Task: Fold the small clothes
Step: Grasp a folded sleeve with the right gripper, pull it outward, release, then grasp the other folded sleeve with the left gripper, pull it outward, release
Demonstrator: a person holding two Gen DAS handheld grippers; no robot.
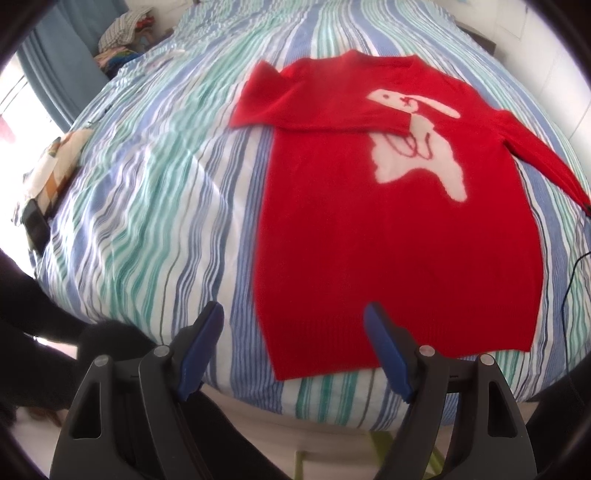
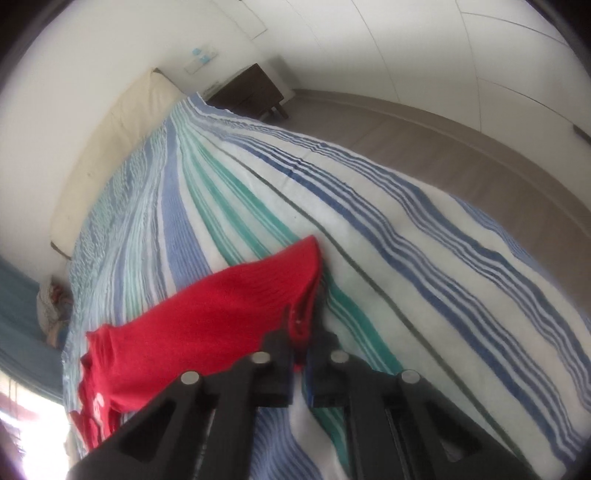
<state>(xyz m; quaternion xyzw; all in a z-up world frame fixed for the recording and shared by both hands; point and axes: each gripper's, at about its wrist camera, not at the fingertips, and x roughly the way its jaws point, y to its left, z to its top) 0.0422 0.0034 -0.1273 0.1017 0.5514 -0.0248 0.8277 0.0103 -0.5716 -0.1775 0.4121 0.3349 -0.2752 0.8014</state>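
Our red knitted sweater with a white rabbit (image 1: 399, 229) lies flat on the striped bed (image 1: 147, 184). Our right gripper (image 2: 301, 354) pinches the outstretched sleeve cuff (image 2: 295, 280), probably to fold it inward; our left gripper (image 1: 295, 332) hovers wide open, empty, near the hem.

Bed (image 1: 155, 192) under a sheet striped blue, green and white. Cream headboard (image 2: 110, 147) against a white wall (image 2: 92, 55), dark wooden nightstand (image 2: 247, 92) beside it. Grey-brown floor (image 2: 424, 147) along pale wardrobe panels (image 2: 443, 55). Blue curtain (image 1: 62, 66) at a bright window (image 1: 14, 96); heap of cloth (image 1: 122, 29) nearby.
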